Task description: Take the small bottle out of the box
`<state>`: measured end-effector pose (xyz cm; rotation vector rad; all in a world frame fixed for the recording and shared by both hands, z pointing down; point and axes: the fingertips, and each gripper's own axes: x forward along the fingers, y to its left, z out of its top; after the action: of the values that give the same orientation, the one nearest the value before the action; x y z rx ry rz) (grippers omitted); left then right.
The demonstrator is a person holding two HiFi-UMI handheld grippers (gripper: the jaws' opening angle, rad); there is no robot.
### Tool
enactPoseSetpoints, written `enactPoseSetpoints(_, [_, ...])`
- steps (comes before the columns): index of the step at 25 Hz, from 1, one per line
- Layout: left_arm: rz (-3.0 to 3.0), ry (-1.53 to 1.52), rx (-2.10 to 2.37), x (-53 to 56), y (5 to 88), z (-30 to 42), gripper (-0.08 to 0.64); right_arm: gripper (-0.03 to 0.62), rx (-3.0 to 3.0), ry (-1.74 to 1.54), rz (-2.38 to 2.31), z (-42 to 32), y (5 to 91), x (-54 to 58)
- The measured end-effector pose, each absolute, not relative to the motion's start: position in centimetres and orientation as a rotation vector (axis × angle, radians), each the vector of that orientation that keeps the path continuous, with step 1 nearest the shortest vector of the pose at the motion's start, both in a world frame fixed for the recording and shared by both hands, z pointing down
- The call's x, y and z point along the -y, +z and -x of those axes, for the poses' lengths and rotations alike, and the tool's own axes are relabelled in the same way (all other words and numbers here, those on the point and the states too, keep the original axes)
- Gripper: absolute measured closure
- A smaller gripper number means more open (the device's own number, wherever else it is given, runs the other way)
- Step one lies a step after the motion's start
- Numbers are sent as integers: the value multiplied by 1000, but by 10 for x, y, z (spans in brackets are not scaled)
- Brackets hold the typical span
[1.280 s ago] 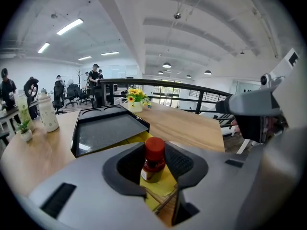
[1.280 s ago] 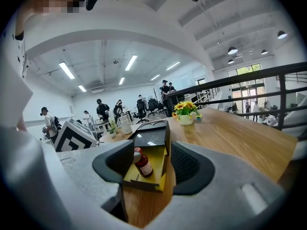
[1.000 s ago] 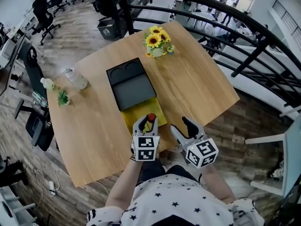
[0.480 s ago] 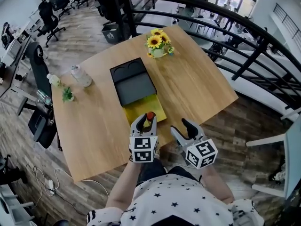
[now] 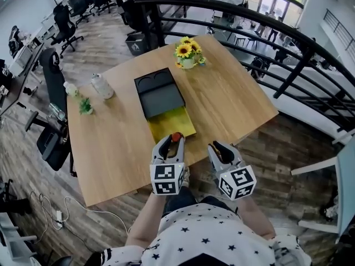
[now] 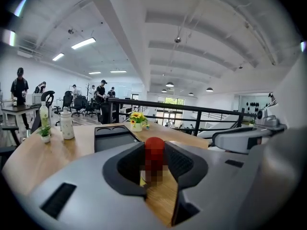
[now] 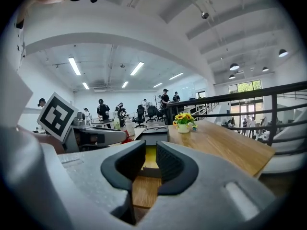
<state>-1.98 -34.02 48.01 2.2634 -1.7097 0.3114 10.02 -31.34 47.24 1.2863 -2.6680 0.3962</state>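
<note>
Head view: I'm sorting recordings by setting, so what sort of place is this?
Probably an open-plan office, on a raised level: black swivel office chairs, a curved black metal railing, long ceiling strip lights.

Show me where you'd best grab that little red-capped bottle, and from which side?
Grip the small bottle around its body just under the red cap, coming in level from the near side. It stands upright, so the fingers can close on opposite sides, as the left gripper does here.
</note>
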Motion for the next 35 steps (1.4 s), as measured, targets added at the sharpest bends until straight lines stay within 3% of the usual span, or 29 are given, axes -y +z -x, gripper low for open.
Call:
enactPoseSetpoints(7, [-2280,265,1738,300,463,18,436,584,2665,346,-1335,-110,462,285])
enactPoseSetpoints(35, [-2316,149,1792,203,444,34,435,584,2717,226,-1358,-105,451,211])
